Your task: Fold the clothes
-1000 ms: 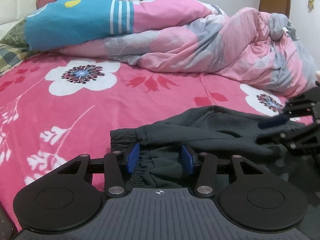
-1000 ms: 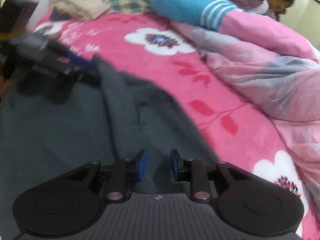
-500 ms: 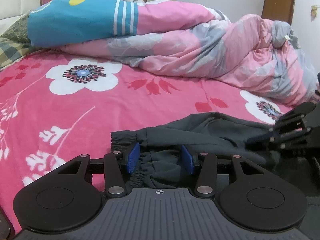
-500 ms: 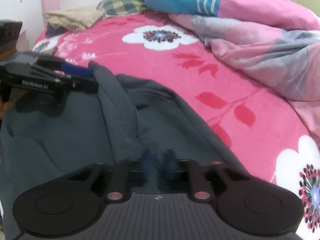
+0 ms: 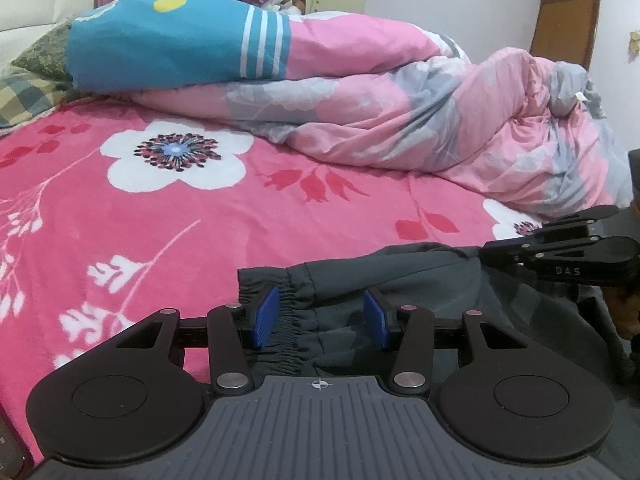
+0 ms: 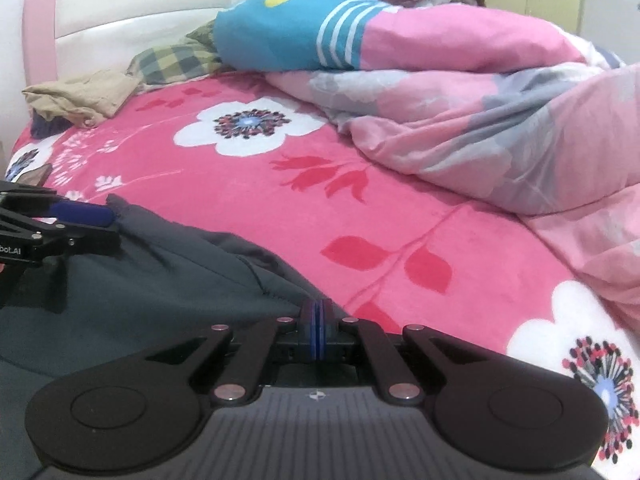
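Right claw [image 6: 319,322] now has its blue pads pressed together at the edge of the dark grey garment [image 6: 132,284]; a second ago they stood apart. Its view rolls level, showing more headboard [image 6: 120,8].

Place: a home bedroom.
Bed: a pink flowered bedspread [image 5: 280,208] is covering the mattress below a padded headboard [image 6: 120,12].
Bedding: a rumpled pink and grey duvet [image 5: 420,120] is lying across it.
Exit: a brown door [image 5: 566,28] is showing beyond.
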Available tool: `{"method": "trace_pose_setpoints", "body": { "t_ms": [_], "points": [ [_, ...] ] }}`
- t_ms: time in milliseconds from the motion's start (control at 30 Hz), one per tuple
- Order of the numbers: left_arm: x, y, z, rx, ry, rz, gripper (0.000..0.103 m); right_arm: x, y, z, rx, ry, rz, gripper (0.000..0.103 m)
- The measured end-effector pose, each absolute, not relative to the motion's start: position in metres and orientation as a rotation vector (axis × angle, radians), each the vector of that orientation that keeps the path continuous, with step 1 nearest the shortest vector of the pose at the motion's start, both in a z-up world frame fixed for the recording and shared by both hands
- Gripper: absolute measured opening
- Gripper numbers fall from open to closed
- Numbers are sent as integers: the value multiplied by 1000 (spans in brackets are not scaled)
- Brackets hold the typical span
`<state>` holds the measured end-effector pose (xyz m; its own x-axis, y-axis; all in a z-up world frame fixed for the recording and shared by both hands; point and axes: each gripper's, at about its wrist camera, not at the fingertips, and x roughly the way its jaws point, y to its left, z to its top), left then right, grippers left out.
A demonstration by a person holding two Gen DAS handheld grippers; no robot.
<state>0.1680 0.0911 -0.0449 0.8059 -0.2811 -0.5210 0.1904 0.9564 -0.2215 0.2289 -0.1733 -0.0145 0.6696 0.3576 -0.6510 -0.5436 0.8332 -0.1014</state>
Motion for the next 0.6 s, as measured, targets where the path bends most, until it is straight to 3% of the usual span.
{"method": "trace_pose_setpoints", "body": {
  "t_ms": [300, 600],
  "points": [
    [169, 92, -44, -175, 576, -264, 47, 221, -179, -6, -317, 620, 466, 1],
    [173, 88, -46, -144, 577, -245, 47, 235, -174, -33, -336, 669, 437, 1]
  ]
}}
